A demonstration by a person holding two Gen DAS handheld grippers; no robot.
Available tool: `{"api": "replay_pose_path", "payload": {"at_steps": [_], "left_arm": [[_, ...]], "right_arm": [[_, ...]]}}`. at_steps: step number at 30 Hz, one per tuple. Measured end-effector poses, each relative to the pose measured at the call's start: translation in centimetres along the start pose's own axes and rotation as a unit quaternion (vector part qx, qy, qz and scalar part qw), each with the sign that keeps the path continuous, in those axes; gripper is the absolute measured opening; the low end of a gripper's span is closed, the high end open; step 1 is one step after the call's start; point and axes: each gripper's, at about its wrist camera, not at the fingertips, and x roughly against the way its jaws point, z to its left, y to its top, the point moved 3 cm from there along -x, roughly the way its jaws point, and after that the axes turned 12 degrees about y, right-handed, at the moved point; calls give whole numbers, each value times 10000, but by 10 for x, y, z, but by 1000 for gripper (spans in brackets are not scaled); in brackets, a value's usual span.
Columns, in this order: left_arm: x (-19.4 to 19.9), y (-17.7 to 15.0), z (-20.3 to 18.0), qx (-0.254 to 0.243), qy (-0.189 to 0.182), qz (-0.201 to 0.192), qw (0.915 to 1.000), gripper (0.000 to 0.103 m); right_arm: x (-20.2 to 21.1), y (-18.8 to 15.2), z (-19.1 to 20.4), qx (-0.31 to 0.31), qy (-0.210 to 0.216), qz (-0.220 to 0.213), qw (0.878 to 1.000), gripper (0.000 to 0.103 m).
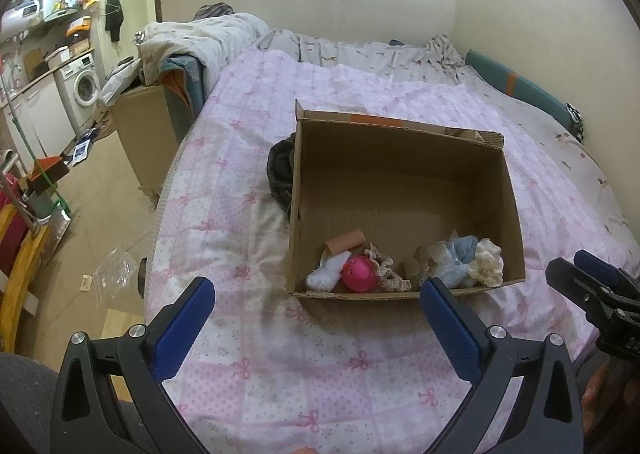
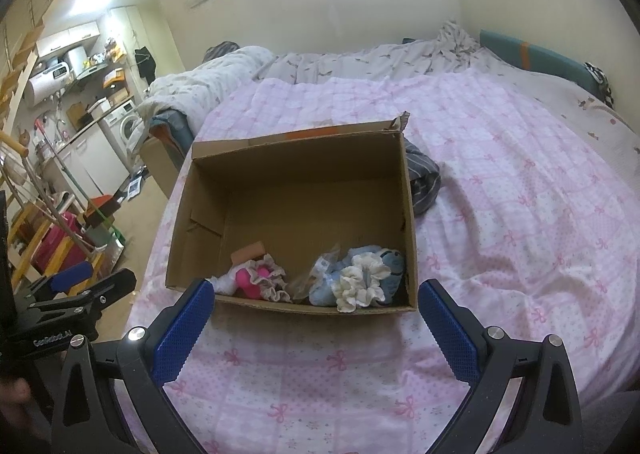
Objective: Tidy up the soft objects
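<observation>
Hovering low over a bed (image 1: 280, 374) covered in a pink bow-print quilt, two hand-held grippers point forward toward an open cardboard box (image 1: 400, 182). The left hand-held gripper (image 1: 316, 318) has its blue-padded fingers (image 1: 184, 330) spread wide and holds nothing. The right hand-held gripper (image 2: 316, 318) is spread just as wide and is also empty. Each is level, fingers aimed away from the person, side by side and apart.

The box sits on the quilt just ahead of both grippers, with its near wall closest to the fingertips and its long axis running left to right. Soft objects lie bunched along the inside of that near wall. On the left side are a white soft piece (image 1: 326, 276), a bright pink round toy (image 1: 359, 274) and a lacy beige frill (image 1: 388, 266), touching one another, with a small cardboard tube (image 1: 346, 240) just behind them. On the right side are a light blue plush (image 2: 360, 274) and a cream ruffled scrunchie (image 2: 360, 282) resting against it.

Outside the box, a dark striped cloth (image 2: 424, 182) lies on the quilt against its right wall, and a dark garment (image 1: 280, 170) against its left wall. A kitchen area with a washing machine (image 1: 86, 84) is far off to the left.
</observation>
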Motion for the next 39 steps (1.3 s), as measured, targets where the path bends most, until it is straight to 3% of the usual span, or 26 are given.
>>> {"api": "replay_pose_path", "payload": {"at_steps": [39], "left_arm": [[2,-3,-6,-10,-157,46,9999,102]], "right_arm": [[-3,1,1,-1,-71,6,10000,103]]}}
